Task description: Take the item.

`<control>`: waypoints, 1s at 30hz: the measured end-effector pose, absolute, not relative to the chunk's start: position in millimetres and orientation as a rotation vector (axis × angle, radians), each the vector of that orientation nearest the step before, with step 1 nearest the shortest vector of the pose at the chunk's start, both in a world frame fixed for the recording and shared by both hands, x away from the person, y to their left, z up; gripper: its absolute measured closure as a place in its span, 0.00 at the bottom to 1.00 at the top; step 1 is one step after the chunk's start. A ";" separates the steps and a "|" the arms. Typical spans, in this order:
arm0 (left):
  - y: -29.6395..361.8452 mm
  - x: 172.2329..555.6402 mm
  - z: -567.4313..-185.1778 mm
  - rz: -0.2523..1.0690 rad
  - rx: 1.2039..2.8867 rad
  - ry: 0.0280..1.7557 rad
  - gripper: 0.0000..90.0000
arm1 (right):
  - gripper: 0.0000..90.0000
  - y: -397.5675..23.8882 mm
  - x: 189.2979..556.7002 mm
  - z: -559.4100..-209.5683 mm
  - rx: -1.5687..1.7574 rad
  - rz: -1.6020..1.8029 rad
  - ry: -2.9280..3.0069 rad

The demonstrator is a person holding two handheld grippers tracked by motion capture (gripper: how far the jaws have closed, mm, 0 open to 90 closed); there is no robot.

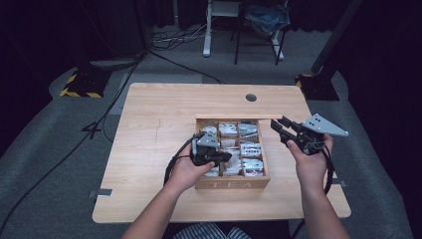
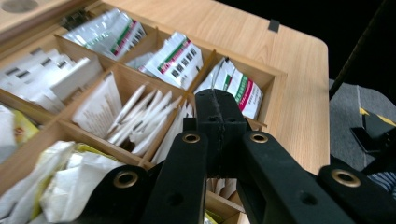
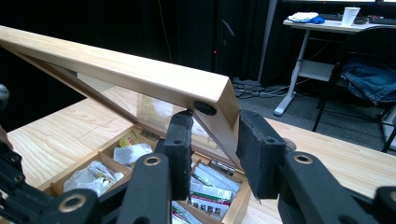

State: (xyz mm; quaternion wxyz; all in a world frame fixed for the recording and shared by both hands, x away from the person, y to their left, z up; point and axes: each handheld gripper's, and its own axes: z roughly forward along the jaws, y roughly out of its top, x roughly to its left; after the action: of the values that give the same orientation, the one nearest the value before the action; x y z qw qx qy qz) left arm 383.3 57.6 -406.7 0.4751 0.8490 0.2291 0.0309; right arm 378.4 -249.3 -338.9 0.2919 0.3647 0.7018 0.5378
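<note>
Tea box held open on the light wooden tabletop (image 1: 149, 114); left hand-held gripper over the sachets.

The compartmented wooden box marked TEA (image 1: 232, 183) sat right of centre on the tabletop, its cells packed with white paper sachets (image 2: 140, 116) and red-and-green printed packets (image 2: 177, 58). Its glass-paned wooden lid (image 3: 140, 74) stood raised and tilted. The right hand-held gripper (image 3: 212, 144) straddled the lid's free corner, pads just beside the wood; contact could not be told. The left hand-held gripper (image 2: 219, 119), jaws clenched together and empty, hung above the box's middle cells, hand angled inward from the left.
</note>
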 end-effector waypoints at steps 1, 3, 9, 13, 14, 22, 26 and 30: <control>59.4 383.2 -405.4 0.082 2.063 0.562 1.00 | 0.73 -249.3 378.4 -338.9 0.972 1.434 1.871; 62.5 383.1 -403.4 0.081 2.044 0.562 1.00 | 0.73 -249.4 378.4 -339.0 0.971 1.434 1.871; 72.9 380.1 -395.4 0.086 1.986 0.563 1.00 | 0.73 -249.3 378.4 -339.0 0.972 1.434 1.870; 81.5 377.8 -389.3 0.104 1.967 0.555 1.00 | 0.73 -249.2 378.4 -339.0 0.972 1.434 1.869; 83.7 377.1 -388.0 0.101 1.960 0.556 1.00 | 0.73 -249.2 378.4 -339.0 0.972 1.434 1.869; 107.5 368.6 -379.4 0.108 1.955 0.570 1.00 | 0.73 -249.3 378.3 -339.0 0.972 1.434 1.870; 121.1 362.1 -375.7 0.132 1.943 0.568 1.00 | 0.73 -249.1 378.3 -339.0 0.971 1.434 1.868; 135.1 357.7 -374.1 0.157 1.926 0.580 1.00 | 0.73 -248.8 378.0 -339.0 0.972 1.431 1.867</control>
State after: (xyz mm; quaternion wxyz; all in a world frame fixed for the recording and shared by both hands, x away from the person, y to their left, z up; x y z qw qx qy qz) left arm 357.7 135.1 -374.1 0.5330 0.8077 0.2434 0.0657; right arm 378.0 -248.8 -339.0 0.2937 0.3649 0.7012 0.5375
